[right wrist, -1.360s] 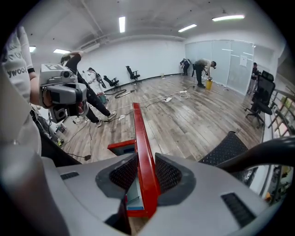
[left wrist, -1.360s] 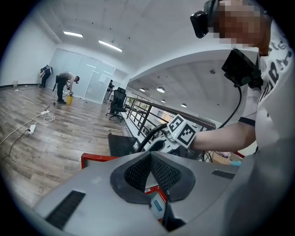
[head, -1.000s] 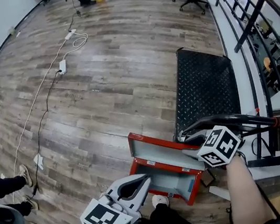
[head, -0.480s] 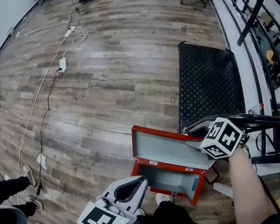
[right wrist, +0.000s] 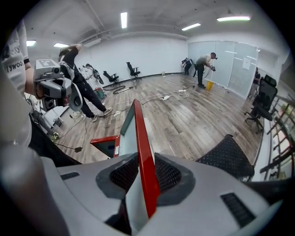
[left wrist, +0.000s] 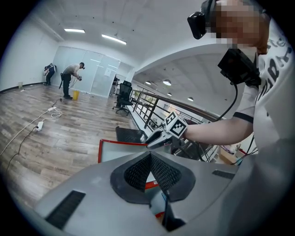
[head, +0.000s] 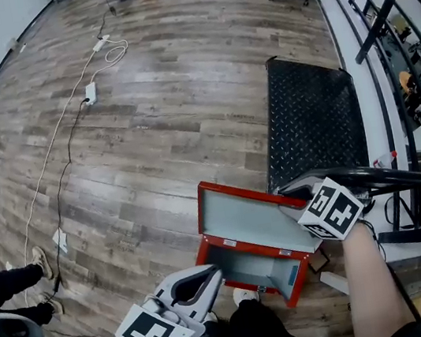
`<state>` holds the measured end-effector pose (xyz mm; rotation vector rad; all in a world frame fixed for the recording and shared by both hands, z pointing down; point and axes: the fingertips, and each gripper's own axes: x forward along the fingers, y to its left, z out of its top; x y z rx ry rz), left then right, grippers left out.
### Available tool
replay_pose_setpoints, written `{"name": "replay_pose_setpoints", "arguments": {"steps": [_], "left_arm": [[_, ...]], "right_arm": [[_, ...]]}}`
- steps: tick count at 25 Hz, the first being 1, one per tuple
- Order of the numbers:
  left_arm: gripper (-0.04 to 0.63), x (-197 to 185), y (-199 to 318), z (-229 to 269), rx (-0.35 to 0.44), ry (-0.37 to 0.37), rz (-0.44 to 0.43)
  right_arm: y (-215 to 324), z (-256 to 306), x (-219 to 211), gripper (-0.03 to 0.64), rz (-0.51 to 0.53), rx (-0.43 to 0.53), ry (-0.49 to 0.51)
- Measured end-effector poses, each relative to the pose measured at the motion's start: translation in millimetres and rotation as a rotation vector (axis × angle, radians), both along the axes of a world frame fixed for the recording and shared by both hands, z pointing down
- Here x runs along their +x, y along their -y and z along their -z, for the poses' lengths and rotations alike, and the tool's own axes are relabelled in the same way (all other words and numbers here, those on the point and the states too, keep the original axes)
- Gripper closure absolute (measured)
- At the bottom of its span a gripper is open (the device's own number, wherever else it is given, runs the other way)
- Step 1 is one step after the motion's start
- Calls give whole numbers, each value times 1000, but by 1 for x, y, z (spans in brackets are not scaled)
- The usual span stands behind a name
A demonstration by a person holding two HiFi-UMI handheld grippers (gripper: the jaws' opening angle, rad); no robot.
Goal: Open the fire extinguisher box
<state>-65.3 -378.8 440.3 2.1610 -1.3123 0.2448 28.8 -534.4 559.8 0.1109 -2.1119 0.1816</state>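
Note:
The red fire extinguisher box lies on the wood floor just in front of me, with its grey inside showing. Its lid is swung up and away from me. My right gripper is shut on the lid's right edge, and its jaws have just closed a little further on it. In the right gripper view the red lid rim runs between the pads. My left gripper hovers at the box's near left corner, shut with nothing in it. In the left gripper view its tips meet in front of the lid.
A black diamond-plate cart deck lies right behind the box, its handle by my right hand. A metal railing runs along the right. Cables and a power strip cross the floor at left. A person's shoes are at far left.
The lid has swung further open, showing more of its grey inner face, with my right gripper moving along on its edge. My left gripper has hardly moved.

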Motion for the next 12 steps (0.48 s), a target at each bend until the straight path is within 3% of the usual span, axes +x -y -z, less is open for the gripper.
{"name": "replay_pose_setpoints", "arguments": {"steps": [12], "left_arm": [[589, -8, -4, -6, -10, 23, 5]], "right_arm": [[12, -11, 0, 520, -5, 154, -39]]}}
